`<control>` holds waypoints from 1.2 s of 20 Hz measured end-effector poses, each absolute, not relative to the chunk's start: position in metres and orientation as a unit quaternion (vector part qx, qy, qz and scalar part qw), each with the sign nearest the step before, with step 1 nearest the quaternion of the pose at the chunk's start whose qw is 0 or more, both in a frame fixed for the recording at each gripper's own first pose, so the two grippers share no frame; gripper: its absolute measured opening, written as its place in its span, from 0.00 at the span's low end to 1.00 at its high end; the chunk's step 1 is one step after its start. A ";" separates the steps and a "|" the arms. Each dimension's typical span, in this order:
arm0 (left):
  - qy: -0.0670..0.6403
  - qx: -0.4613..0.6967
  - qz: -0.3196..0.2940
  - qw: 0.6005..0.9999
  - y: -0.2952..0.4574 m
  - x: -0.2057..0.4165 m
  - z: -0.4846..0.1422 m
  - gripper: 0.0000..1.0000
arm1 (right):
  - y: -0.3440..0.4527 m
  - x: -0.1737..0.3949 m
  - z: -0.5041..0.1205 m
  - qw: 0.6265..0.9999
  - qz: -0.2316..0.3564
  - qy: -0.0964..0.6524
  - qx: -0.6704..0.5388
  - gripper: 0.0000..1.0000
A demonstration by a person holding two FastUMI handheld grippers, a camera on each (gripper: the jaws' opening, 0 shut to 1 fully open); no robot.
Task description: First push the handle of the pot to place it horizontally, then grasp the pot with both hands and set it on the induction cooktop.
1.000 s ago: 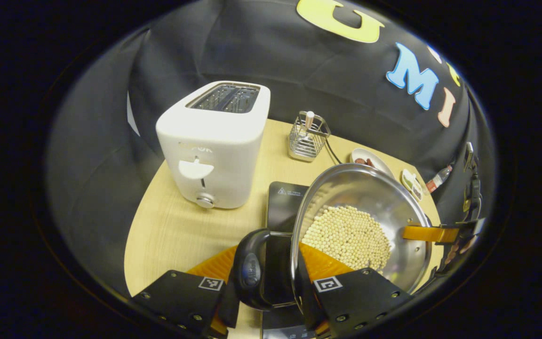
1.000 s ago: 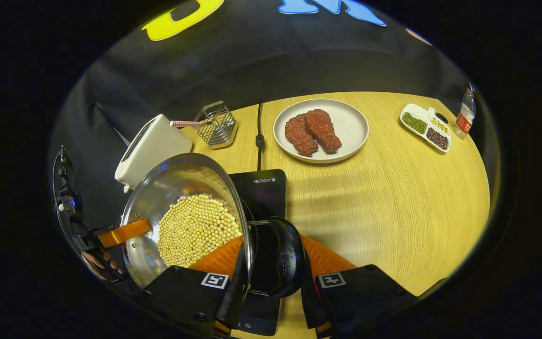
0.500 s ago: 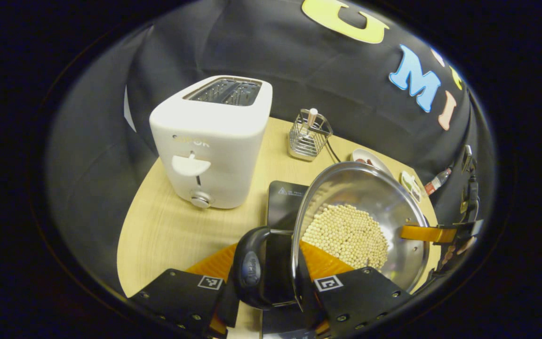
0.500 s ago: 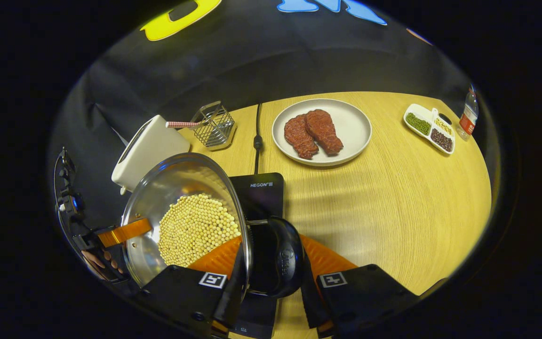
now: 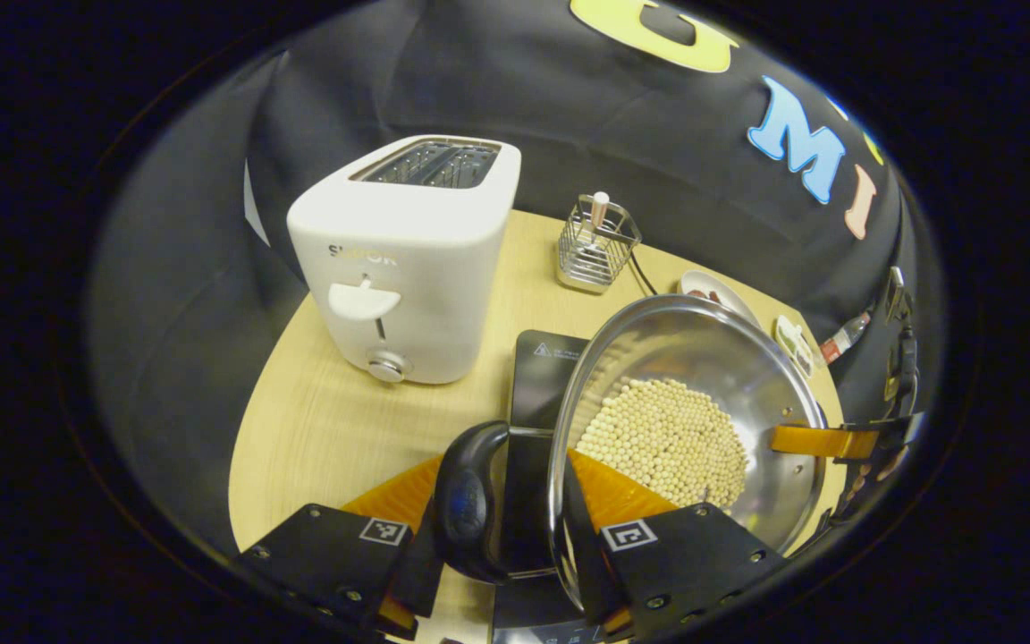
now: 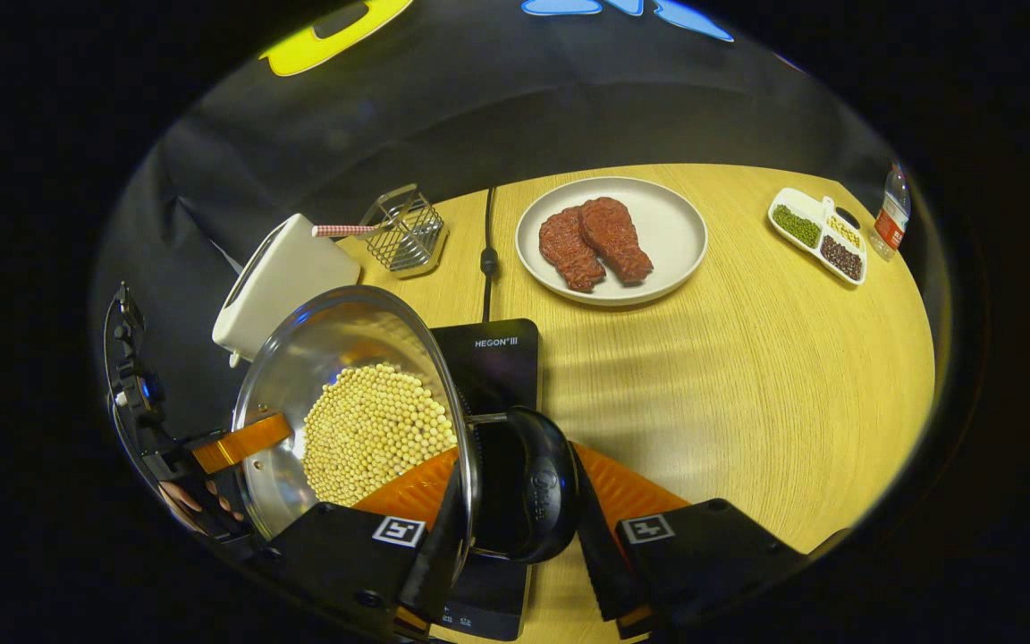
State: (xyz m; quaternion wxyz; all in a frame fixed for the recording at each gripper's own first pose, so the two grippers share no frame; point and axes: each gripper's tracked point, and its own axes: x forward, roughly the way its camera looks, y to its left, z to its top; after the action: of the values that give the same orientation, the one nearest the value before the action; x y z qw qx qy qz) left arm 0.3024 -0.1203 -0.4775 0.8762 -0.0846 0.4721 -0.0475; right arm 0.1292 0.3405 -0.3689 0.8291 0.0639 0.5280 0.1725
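A steel pot (image 5: 703, 376) with pale beans inside is held between both grippers over the black induction cooktop (image 5: 540, 380). In the left gripper view my left gripper (image 5: 502, 505) is shut on the pot's black side handle (image 5: 468, 501), one orange finger outside it and the other inside the rim. My right gripper (image 5: 823, 441) shows at the pot's far side. In the right gripper view my right gripper (image 6: 515, 492) is shut on the other black handle (image 6: 540, 487) of the pot (image 6: 336, 349). The cooktop (image 6: 493, 362) lies beneath, and my left gripper (image 6: 242, 441) grips the far rim.
A white toaster (image 5: 403, 259) stands left of the cooktop, with a wire basket (image 5: 595, 246) behind. A plate (image 6: 667, 224) with two meat pieces, a cable (image 6: 486, 259), a divided dish of beans (image 6: 817, 237) and a small bottle (image 6: 890, 224) sit on the wooden table (image 6: 747, 376).
Both grippers have kept their hold on the handles. The pot has shifted slightly with them over the cooktop, and the toaster sits a little higher in the left gripper view.
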 end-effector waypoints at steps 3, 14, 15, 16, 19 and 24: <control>0.464 -0.058 -0.025 0.884 -0.108 0.306 -0.469 0.81 | 0.336 0.131 -0.367 0.831 0.179 0.523 0.055 0.91; 0.360 0.029 0.023 0.932 -0.145 0.272 -0.295 0.88 | 0.249 0.135 -0.266 0.889 0.207 0.406 0.048 0.98; 0.348 0.031 0.029 0.936 -0.156 0.263 -0.274 0.88 | 0.238 0.134 -0.253 0.895 0.209 0.393 0.045 0.98; 0.336 0.033 0.032 0.941 -0.168 0.257 -0.256 0.82 | 0.225 0.135 -0.240 0.901 0.210 0.377 0.046 0.98; 0.288 0.043 0.039 0.956 -0.215 0.237 -0.202 0.88 | 0.184 0.135 -0.200 0.918 0.212 0.332 0.042 0.98; 0.215 0.001 0.055 0.975 -0.308 0.203 -0.137 0.88 | 0.100 0.129 -0.135 0.949 0.205 0.239 -0.001 0.98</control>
State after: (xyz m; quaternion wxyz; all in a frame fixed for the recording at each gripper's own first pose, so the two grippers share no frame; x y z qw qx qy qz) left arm 0.2029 -0.3076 -0.1371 0.9751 0.0012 0.2148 0.0550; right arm 0.1285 0.0996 -0.1347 0.9493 -0.0014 0.2387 0.2046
